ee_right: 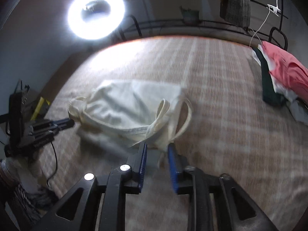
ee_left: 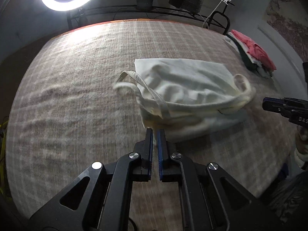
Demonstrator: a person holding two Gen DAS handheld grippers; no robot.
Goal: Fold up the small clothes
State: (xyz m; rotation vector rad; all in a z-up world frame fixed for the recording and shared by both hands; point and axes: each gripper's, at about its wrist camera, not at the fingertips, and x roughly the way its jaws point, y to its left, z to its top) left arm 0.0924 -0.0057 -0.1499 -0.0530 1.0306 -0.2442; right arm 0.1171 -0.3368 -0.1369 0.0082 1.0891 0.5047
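Cloth count: one cream bag (ee_left: 184, 88) with two handles. Left claw (ee_left: 155, 134) pinches its near corner; right claw (ee_right: 156, 146) is spread around its edge.

A bed (ee_left: 77, 96) covered in a pale checked beige blanket carries the things. A cream cloth bag (ee_left: 182, 92) with long straps lies crumpled near its middle. A heap of clothes (ee_left: 254, 52), pink on top over dark green and white, sits at the far right corner.

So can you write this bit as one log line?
left tongs: shut on white top | right tongs: open at its near edge | clothes pile: untouched
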